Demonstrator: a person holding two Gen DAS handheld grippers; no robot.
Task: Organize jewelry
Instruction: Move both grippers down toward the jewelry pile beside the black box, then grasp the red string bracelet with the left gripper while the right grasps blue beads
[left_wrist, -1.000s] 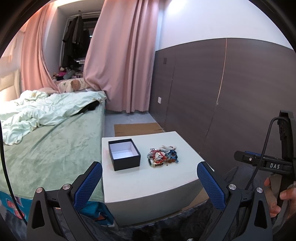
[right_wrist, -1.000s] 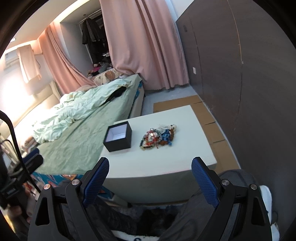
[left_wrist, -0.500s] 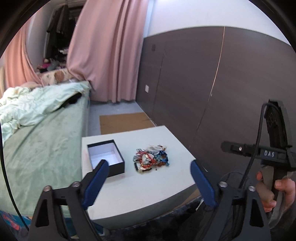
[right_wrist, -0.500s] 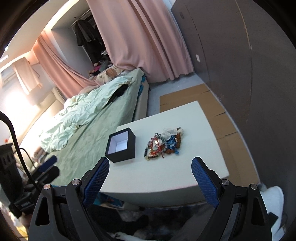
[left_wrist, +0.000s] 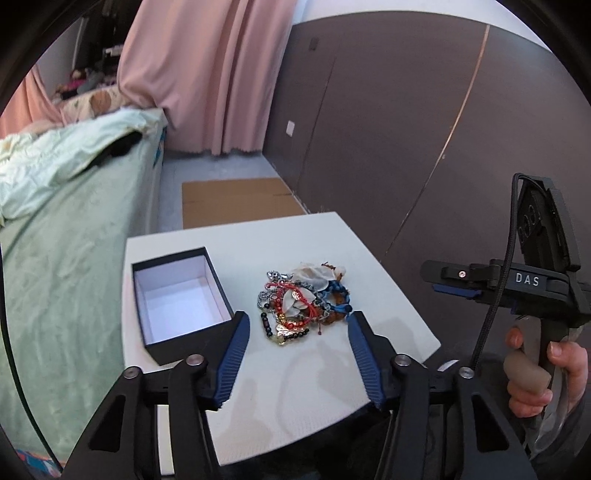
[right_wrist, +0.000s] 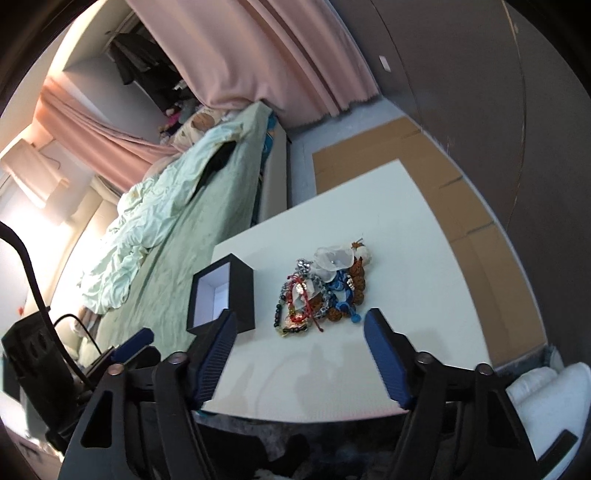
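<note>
A tangled pile of jewelry (left_wrist: 303, 302), with red, blue, silver and dark bead pieces, lies on a white table (left_wrist: 295, 384). It also shows in the right wrist view (right_wrist: 321, 291). An open black box (left_wrist: 181, 299) with a white, empty inside stands just left of the pile; it also shows in the right wrist view (right_wrist: 221, 291). My left gripper (left_wrist: 297, 325) is open and empty, hovering just short of the pile. My right gripper (right_wrist: 301, 325) is open and empty, also just short of the pile. The right tool's body (left_wrist: 535, 288) shows in the left wrist view.
A bed with a green sheet (left_wrist: 66, 266) runs along the table's left side. A dark panelled wall (left_wrist: 406, 129) stands to the right. Flat cardboard (left_wrist: 236, 201) lies on the floor beyond the table. Pink curtains (left_wrist: 207, 74) hang at the back.
Both grippers have moved forward and down toward the table. The jewelry pile and box now sit close in front of the fingertips. Both stay open.
</note>
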